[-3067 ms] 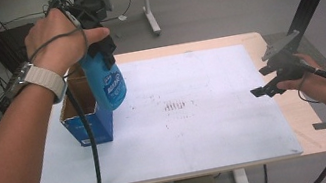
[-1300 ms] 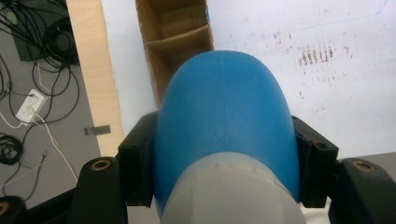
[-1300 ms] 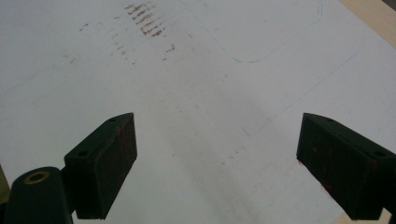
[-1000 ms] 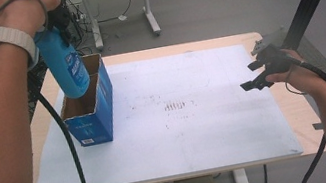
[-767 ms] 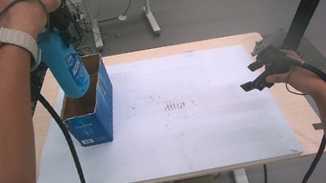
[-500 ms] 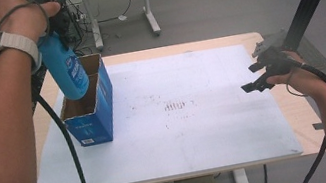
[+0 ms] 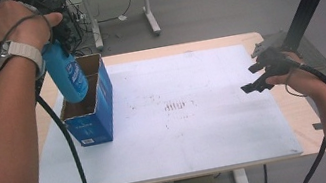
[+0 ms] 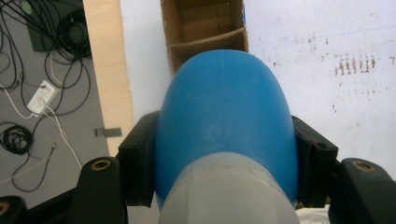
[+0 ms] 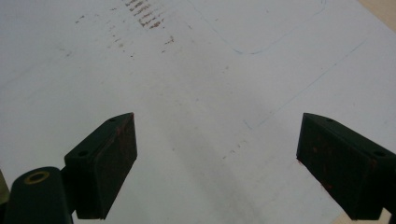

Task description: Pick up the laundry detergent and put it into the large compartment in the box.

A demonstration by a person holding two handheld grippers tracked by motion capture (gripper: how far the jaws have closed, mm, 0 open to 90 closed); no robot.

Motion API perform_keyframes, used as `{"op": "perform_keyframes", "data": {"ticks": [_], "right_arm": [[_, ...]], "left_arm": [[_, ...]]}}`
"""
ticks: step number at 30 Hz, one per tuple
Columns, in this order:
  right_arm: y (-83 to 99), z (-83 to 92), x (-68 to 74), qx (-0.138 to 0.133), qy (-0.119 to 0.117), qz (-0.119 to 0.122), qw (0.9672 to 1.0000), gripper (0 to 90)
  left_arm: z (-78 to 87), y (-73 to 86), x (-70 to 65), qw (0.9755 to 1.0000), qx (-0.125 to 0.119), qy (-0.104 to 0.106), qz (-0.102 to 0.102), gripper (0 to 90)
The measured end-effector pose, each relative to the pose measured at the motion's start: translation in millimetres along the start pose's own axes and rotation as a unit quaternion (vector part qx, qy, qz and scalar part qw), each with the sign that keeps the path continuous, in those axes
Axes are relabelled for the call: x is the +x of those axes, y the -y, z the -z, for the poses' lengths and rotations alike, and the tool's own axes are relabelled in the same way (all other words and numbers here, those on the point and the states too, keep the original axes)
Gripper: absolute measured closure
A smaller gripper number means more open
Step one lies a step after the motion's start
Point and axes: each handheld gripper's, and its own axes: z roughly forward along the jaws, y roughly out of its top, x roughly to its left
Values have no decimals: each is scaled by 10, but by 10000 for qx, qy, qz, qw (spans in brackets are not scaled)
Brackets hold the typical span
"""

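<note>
A blue bottle (image 7: pixel 67 77) hangs base-down over the open top of a blue cardboard box (image 7: pixel 90 115) at the table's left, its lower end dipping into the box mouth. My left gripper (image 7: pixel 47 38) is shut on the bottle near its top; in the left gripper view both black jaws press the sides of the blue bottle (image 8: pixel 226 126), with the divided cardboard box (image 8: pixel 205 28) below it. My right gripper (image 7: pixel 255 78) hovers open over the white board's right side; in the right gripper view my right gripper (image 9: pixel 217 161) has wide-apart jaws with nothing between them.
A white board (image 7: pixel 196 116) with brown smudges covers most of the wooden table (image 7: pixel 297 113). A black cable (image 7: pixel 73 158) trails from the left gripper down past the box. A black post (image 7: pixel 307 0) rises at the far right. Cables lie on the floor (image 8: pixel 42 93) at left.
The left hand has lowered the bottle, bringing its base down into the box opening. The right gripper has stayed put.
</note>
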Motion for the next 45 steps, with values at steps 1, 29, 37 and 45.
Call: {"op": "perform_keyframes", "data": {"ticks": [1, 29, 37, 45], "right_arm": [[0, -3, 0, 9, -1, -1, 10000, 123], [17, -62, -22, 102, -19, -55, 9999, 125], [19, -79, -26, 132, -17, -53, 9999, 124], [28, -98, -25, 150, -20, -82, 9999, 124]], "left_arm": [[-3, -7, 4, 10000, 14, 5, -5, 376], [-499, -120, 71, 9998, 199, -3, -71, 376], [-661, -118, 97, 9998, 193, 30, -76, 377], [-722, -103, 70, 9998, 127, -13, -131, 377]]}}
